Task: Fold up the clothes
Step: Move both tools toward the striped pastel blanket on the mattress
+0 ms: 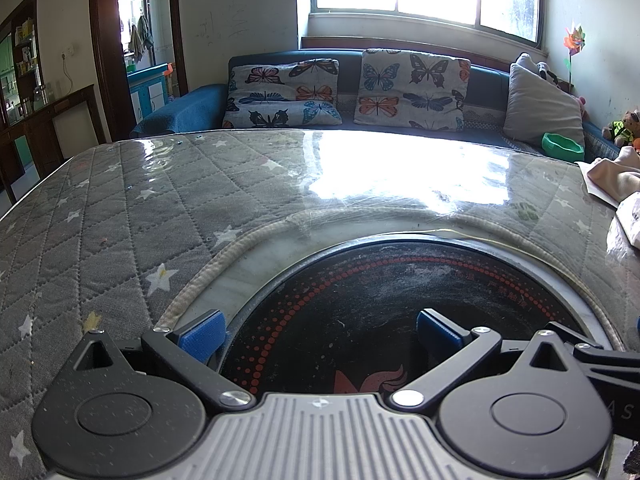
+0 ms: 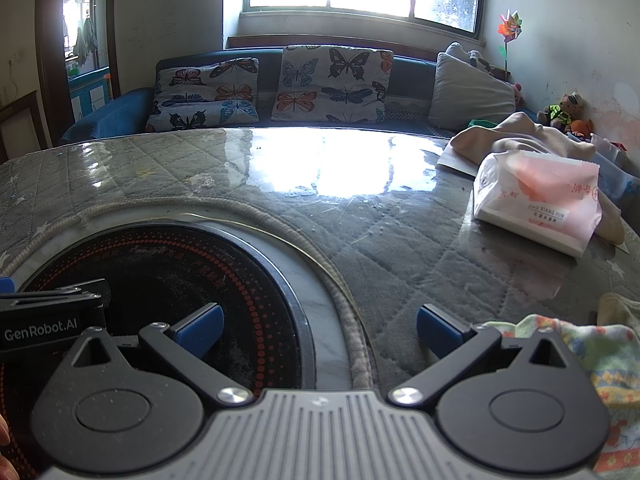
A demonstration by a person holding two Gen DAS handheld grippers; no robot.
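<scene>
A small patterned garment (image 2: 600, 364) in pale green, yellow and orange lies crumpled on the table at the lower right of the right wrist view, beside my right gripper's right finger. My right gripper (image 2: 320, 330) is open and empty, hovering low over the quilted grey table cover (image 2: 400, 240). A beige garment (image 2: 520, 136) lies bunched at the far right; its edge shows in the left wrist view (image 1: 612, 180). My left gripper (image 1: 320, 330) is open and empty above the round black cooktop (image 1: 380, 300). Its body shows at the left of the right wrist view.
A white and pink tissue pack (image 2: 536, 204) lies on the table's right side. The black cooktop (image 2: 160, 272) is set into the table centre. A blue sofa with butterfly cushions (image 1: 412, 88) stands behind the table. A green bowl (image 1: 562, 146) sits on the sofa.
</scene>
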